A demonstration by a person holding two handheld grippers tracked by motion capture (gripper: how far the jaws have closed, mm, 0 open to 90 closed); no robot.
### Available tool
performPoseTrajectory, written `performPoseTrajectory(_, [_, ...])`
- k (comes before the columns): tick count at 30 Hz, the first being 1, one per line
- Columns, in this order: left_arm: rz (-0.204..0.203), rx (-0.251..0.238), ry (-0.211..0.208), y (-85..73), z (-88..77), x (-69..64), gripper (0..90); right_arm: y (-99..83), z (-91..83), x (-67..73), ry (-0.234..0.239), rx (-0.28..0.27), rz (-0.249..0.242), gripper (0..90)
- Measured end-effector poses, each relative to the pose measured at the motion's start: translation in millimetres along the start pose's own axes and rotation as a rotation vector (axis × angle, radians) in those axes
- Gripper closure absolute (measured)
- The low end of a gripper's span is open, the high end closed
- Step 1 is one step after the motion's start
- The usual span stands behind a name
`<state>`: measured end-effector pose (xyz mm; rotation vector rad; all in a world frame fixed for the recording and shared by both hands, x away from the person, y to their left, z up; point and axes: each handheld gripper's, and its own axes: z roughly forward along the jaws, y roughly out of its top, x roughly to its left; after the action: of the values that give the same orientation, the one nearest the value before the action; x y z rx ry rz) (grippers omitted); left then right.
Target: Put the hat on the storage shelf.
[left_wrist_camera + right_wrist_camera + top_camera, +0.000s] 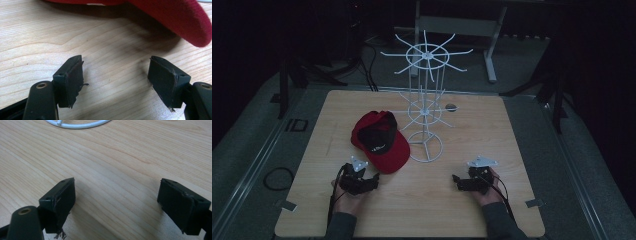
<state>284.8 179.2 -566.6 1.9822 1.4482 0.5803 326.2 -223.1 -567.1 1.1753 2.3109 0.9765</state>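
the cap [379, 142] lies beside the rack [426, 107], not hung. left gripper [360, 181] near the cap and right gripper [471, 181] are wide, empty; nothing seems started.

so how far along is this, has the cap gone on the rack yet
Nothing looks done: the red cap lies on the table beside the white wire rack, whose hooks are bare. In hand: nothing, as the left claw and right claw are both open over bare wood. Presumably left: gripping and hanging the cap.
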Motion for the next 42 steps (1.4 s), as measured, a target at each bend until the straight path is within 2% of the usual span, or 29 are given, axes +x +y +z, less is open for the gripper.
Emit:
performPoseTrajectory(4, [0.014,-0.012,-0.013,-1.7,0.2,1.1,27.4,0.0,0.0,0.0,0.000,0.000,0.000,14.7])
performPoseTrajectory(10, [0.024,0.001,-0.025,-0.9,-0.9,1.1,27.8,0.0,0.0,0.0,0.000,0.000,0.000,14.7])
performPoseTrajectory(13, [0.038,0.010,-0.039,-0.4,-2.8,1.3,34.1,0.0,0.0,0.0,0.000,0.000,0.000,14.7])
performPoseTrajectory(14, [0.034,0.014,-0.042,0.1,-3.7,1.6,34.1,0.0,0.0,0.0,0.000,0.000,0.000,14.7])
performPoseTrajectory(15, [0.027,0.019,-0.051,0.7,-4.9,3.0,40.9,0.0,0.0,0.0,0.000,0.000,0.000,14.7])
performPoseTrajectory(16, [0.014,0.019,-0.060,0.8,-5.8,4.4,40.9,0.0,0.0,0.0,0.000,0.000,0.000,14.7])
performPoseTrajectory(17, [0.003,0.021,-0.073,0.6,-7.2,6.6,47.6,0.0,0.0,0.0,0.000,0.000,0.000,14.7])
performPoseTrajectory(19, [-0.023,0.027,-0.100,0.5,-10.1,9.9,47.9,0.0,0.0,0.0,0.000,0.000,0.000,14.7])
performPoseTrajectory(21, [-0.027,0.013,-0.124,1.3,-14.9,10.3,48.8,0.0,0.0,0.0,0.000,0.000,0.000,14.7])
performPoseTrajectory(22, [-0.030,-0.011,-0.150,3.7,-21.0,9.0,48.2,0.0,0.0,0.0,0.000,0.000,0.000,14.7])
performPoseTrajectory(23, [-0.030,-0.011,-0.150,3.7,-21.0,9.0,47.4,0.0,0.0,0.0,0.000,0.000,0.000,14.7])
performPoseTrajectory(27, [-0.039,-0.026,-0.204,8.6,-26.4,3.9,45.4,0.0,0.0,0.0,0.000,0.000,0.000,14.8])
performPoseTrajectory(30, [-0.064,-0.036,-0.240,11.2,-26.9,0.9,44.1,0.0,0.0,-0.1,0.000,0.000,0.000,14.7])
performPoseTrajectory(37, [-0.101,-0.043,-0.265,20.0,-19.8,-2.8,42.5,0.0,0.0,0.0,0.000,0.000,0.000,14.7])
performPoseTrajectory(40, [-0.109,-0.029,-0.255,24.5,-11.8,-5.8,42.2,0.0,0.0,0.0,0.000,0.000,0.001,14.7])
performPoseTrajectory(42, [-0.122,-0.040,-0.242,27.0,-7.3,-7.1,42.6,0.0,0.0,0.0,0.000,0.000,0.001,14.7])
